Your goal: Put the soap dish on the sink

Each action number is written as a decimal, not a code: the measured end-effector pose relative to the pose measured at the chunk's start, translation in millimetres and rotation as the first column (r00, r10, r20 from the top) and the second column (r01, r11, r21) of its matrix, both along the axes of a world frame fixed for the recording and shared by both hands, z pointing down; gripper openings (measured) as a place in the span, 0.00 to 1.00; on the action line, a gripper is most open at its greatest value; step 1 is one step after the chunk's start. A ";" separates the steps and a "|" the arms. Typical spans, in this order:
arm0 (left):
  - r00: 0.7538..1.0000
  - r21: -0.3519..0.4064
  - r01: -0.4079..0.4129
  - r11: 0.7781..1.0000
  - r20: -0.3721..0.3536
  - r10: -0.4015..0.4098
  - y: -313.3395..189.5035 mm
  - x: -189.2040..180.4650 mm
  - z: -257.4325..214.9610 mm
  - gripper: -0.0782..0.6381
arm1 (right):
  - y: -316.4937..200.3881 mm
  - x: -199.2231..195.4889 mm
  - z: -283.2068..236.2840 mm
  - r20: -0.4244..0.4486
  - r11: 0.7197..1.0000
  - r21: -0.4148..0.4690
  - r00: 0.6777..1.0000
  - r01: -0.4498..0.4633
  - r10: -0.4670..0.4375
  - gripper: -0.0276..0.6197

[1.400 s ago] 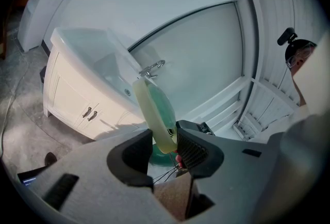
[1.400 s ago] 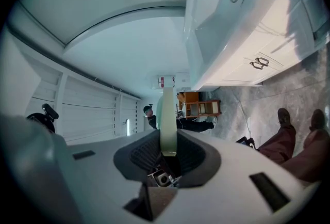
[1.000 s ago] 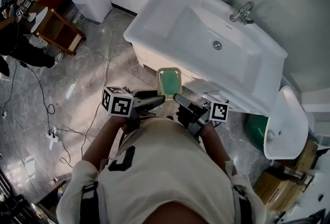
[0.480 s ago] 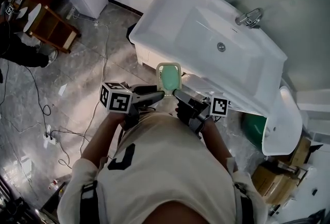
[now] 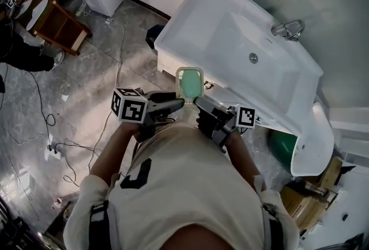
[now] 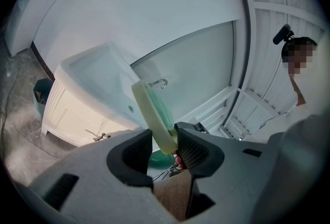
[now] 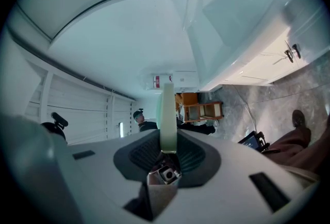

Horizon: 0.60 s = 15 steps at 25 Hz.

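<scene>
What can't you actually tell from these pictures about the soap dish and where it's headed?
- Soap dish, near end: head view, covered by the left gripper and right gripper.
- Green inside, soap or liner: too small in head view; both gripper views see the dish edge-on.
- Tap of the sink: right gripper view, cut off by the top edge.
- Bystander, face: left gripper view, blurred patch.

Your left gripper pinches the pale soap dish edge-on, with the white sink and its tap beyond.
</scene>
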<state>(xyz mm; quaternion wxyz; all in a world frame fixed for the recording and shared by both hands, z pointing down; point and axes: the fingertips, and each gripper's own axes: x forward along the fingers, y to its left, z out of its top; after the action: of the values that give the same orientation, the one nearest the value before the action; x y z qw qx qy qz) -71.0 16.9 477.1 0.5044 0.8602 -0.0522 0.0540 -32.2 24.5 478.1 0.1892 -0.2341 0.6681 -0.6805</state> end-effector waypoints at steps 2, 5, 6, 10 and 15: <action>1.000 -0.001 -0.005 1.000 -0.007 0.005 -1.9 -2.9 -1.2 0.33 | -1.7 -3.4 -1.7 0.005 1.000 -0.003 1.000 -0.003 0.003 0.18; 1.000 -0.007 -0.018 1.000 -0.019 0.018 -4.1 -5.6 -2.7 0.33 | -3.4 -6.2 -4.4 0.009 1.000 -0.005 1.000 -0.013 0.013 0.18; 0.999 -0.007 -0.025 1.000 -0.025 0.025 -5.2 -6.2 -3.6 0.33 | -4.2 -6.8 -5.3 0.010 1.000 -0.005 1.000 -0.017 0.017 0.18; 0.997 0.014 -0.063 0.998 -0.046 0.064 -13.2 -9.8 -5.9 0.34 | -11.0 -10.6 -7.9 0.017 0.999 0.006 0.999 -0.032 0.032 0.18; 0.996 0.018 -0.084 0.996 -0.037 0.084 -11.3 -5.9 -12.6 0.34 | -9.3 -8.3 -14.0 0.027 0.999 0.021 0.999 -0.030 0.029 0.18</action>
<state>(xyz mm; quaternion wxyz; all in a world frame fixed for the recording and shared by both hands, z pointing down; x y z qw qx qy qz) -76.9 5.6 464.4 0.4953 0.8667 -0.0068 0.0586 -40.6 15.2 464.1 0.2109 -0.2327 0.6692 -0.6735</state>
